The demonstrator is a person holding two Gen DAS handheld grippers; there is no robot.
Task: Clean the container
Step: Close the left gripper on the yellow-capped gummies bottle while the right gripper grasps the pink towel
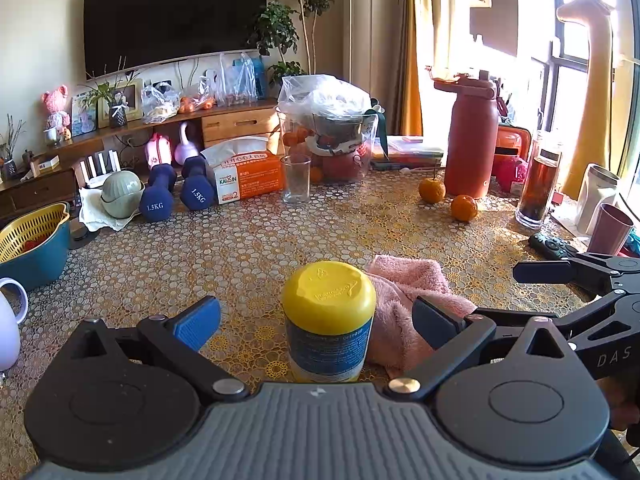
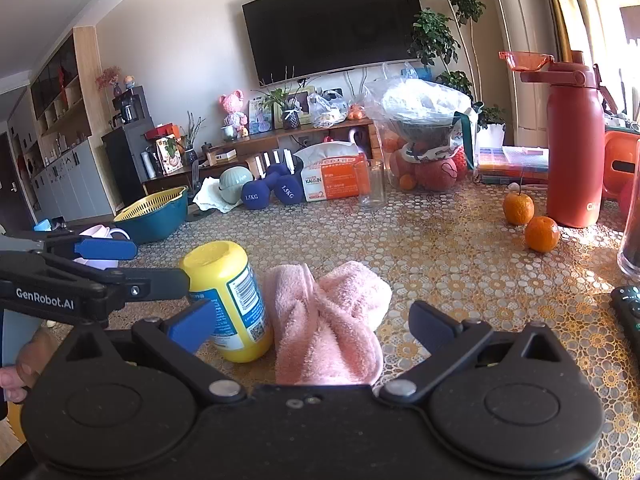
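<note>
A yellow container (image 1: 328, 320) with a blue and white label stands on the patterned table (image 1: 240, 248). It sits between the fingers of my left gripper (image 1: 320, 322), which is open with a gap on both sides. A crumpled pink towel (image 1: 404, 300) lies just right of the container, touching it. In the right wrist view the towel (image 2: 328, 320) lies between the fingers of my open right gripper (image 2: 314, 328), with the container (image 2: 228, 300) at its left. The left gripper (image 2: 162, 264) reaches in from the left there. The right gripper (image 1: 500, 292) shows at the right edge of the left wrist view.
A clear glass (image 1: 296, 180), tissue box (image 1: 248, 178) and two blue dumbbells (image 1: 176, 192) stand further back. Two oranges (image 1: 448, 198) and a red bottle (image 1: 472, 140) sit at the right. A blue basin (image 1: 32, 240) is left; a remote (image 1: 552, 246) and pink cup (image 1: 610, 228) are right.
</note>
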